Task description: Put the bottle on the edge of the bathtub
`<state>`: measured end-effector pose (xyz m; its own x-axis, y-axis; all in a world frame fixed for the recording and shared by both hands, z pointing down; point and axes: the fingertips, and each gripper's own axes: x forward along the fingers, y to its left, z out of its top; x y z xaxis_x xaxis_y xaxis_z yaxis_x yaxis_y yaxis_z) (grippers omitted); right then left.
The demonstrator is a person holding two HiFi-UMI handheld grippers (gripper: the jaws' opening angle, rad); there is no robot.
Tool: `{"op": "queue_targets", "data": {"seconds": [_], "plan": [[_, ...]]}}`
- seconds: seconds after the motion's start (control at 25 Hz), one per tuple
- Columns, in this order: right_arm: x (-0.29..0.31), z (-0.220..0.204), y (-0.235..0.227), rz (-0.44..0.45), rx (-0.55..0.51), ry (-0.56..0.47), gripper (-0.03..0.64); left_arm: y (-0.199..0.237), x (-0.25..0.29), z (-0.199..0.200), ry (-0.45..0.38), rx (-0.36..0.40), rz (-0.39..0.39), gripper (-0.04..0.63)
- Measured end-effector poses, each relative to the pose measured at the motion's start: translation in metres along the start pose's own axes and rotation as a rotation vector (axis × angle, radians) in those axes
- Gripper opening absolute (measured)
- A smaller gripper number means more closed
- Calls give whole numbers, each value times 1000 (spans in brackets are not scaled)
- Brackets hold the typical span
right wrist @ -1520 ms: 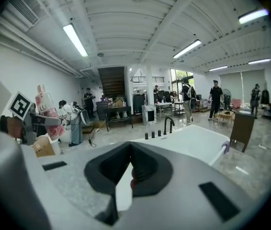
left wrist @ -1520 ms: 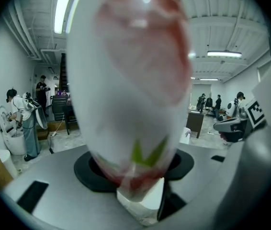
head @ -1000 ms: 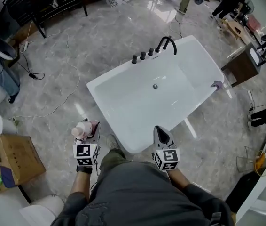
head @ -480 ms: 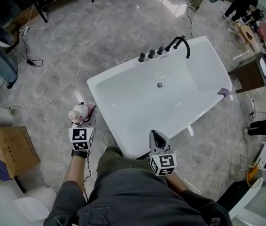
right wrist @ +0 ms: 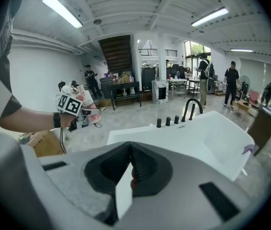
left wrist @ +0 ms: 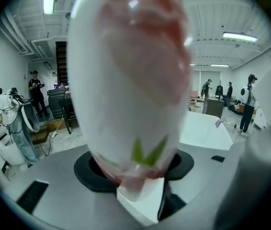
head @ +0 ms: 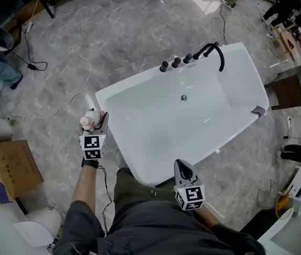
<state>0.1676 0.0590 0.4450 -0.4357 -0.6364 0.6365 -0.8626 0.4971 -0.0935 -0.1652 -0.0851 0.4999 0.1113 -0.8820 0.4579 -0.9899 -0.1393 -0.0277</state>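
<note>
While the left gripper (left wrist: 140,195) has its jaws spread wide around the bottle (left wrist: 130,80), gripping it at its lower end, the white body with pink-red blotches and a green leaf mark fills most of the left gripper view. In the head view the left gripper (head: 97,121) is held out ahead of the person's left arm, the bottle (head: 89,120) upright in it above the grey marble floor (head: 129,31), just outside the near left corner of the bathtub (head: 134,80) and not touching its rim. The right gripper (right wrist: 128,171) has its jaws drawn together, pad against pad, and points toward the bathtub (right wrist: 212,128); its view also catches the left gripper (right wrist: 75,110) with the bottle (right wrist: 88,102) off to the left. Seen from the head camera, the right gripper (head: 181,166) hovers at the near end of the tub, close to the rim. On the far long rim stand three black knobs (head: 176,62) and, beside them, a curved black faucet (head: 214,49). A small purple thing (head: 258,110) lies on the rim at the far right end; what it is cannot be made out. A cardboard box (head: 7,169) sits on the floor to the left, and cables (head: 65,105) trail across the floor beyond it.
</note>
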Motion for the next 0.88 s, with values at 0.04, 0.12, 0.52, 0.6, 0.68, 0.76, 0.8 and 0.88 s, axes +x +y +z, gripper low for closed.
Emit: {"op": "queue_targets", "data": {"seconds": [0.04, 0.12, 0.52, 0.6, 0.68, 0.76, 0.8, 0.88], "plan": [[3, -1, -4, -7, 5, 10, 2, 2, 10, -4, 6, 2, -1, 236], [11, -3, -10, -21, 13, 28, 2, 7, 31, -13, 19, 3, -1, 236], [63, -6, -14, -46, 34, 97, 2, 43, 121, -60, 68, -1, -1, 236], [74, -8, -10, -41, 36, 108, 2, 48, 134, -68, 74, 12, -6, 236], [87, -8, -6, -33, 35, 117, 2, 53, 148, -76, 76, 29, -11, 236], [100, -10, -1, -25, 34, 124, 2, 58, 160, -84, 75, 36, -17, 236], [107, -12, 1, -22, 35, 129, 2, 60, 167, -88, 76, 34, -19, 236], [118, -16, 4, -19, 40, 143, 2, 64, 179, -96, 79, 30, -21, 236]]}}
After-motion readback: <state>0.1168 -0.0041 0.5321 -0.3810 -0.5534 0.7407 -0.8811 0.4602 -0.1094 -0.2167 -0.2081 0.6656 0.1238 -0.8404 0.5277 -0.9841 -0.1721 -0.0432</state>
